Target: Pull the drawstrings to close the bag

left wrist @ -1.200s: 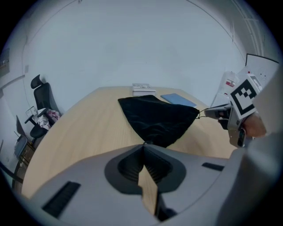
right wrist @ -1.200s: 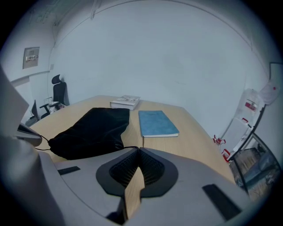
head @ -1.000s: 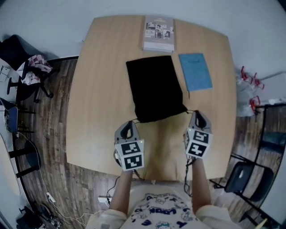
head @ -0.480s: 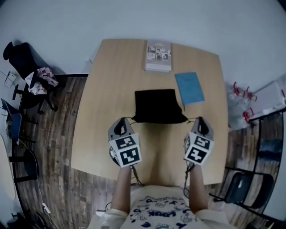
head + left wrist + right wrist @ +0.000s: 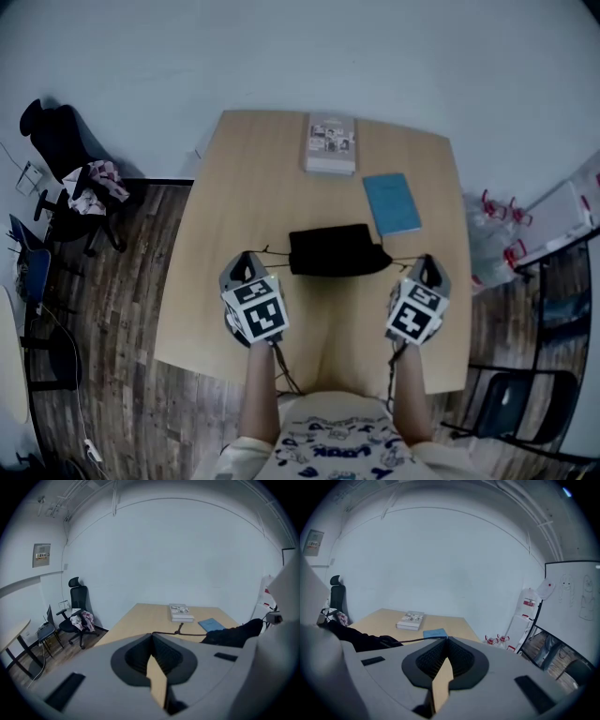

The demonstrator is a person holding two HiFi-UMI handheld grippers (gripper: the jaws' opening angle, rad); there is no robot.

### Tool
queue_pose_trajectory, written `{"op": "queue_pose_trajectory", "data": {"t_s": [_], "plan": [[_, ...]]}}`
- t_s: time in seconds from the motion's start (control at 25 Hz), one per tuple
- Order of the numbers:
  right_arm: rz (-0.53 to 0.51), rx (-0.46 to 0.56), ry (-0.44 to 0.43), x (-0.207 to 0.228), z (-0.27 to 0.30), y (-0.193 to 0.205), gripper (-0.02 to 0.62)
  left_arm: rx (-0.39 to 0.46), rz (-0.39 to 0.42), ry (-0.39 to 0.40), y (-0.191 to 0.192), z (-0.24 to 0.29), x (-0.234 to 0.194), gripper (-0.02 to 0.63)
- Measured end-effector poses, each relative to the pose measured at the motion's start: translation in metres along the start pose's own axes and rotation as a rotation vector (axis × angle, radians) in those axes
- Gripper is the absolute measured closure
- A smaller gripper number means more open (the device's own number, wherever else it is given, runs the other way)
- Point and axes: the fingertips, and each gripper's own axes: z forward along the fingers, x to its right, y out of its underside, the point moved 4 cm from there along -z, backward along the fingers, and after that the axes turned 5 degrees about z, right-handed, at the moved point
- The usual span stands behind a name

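Black bag (image 5: pixel 337 251), bunched, long axis left to right, sits between left gripper (image 5: pixel 246 259) and right gripper (image 5: pixel 427 263), both pointing forward beside it, each clamped on a drawstring (image 5: pixel 273 253).

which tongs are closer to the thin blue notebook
Right. The right tongs hang just nearer the person than the thin blue notebook; the left tongs are farther left, past the black fabric bag.
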Motion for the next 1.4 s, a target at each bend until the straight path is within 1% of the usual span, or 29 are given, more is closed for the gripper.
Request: {"op": "queue_pose_trajectory", "data": {"t_s": [0.12, 0.4, 0.56, 0.84, 1.08, 1.2, 1.4], "plan": [[0.012, 0.016, 0.011, 0.005, -0.004, -0.007, 0.589, 0.015, -0.006, -0.032, -0.002, -0.003, -0.007, 0.601], [0.088, 0.045, 0.058, 0.021, -0.012, -0.026, 0.589, 0.033, -0.045, -0.083, -0.011, -0.01, -0.024, 0.601], [0.103, 0.073, 0.104, 0.033, -0.014, -0.031, 0.589, 0.043, -0.052, -0.114, -0.013, -0.012, -0.031, 0.601], [0.142, 0.076, 0.16, 0.051, -0.013, -0.029, 0.589, 0.039, -0.086, -0.153, -0.008, -0.012, -0.052, 0.601], [0.15, 0.066, 0.223, 0.066, -0.009, -0.02, 0.589, 0.022, -0.078, -0.21, -0.005, -0.008, -0.063, 0.601], [0.152, 0.055, 0.239, 0.067, -0.008, -0.013, 0.589, 0.012, -0.081, -0.229, -0.003, -0.007, -0.07, 0.601], [0.134, 0.069, 0.245, 0.074, -0.007, -0.017, 0.589, 0.018, -0.081, -0.239, -0.002, -0.004, -0.074, 0.601]]}}
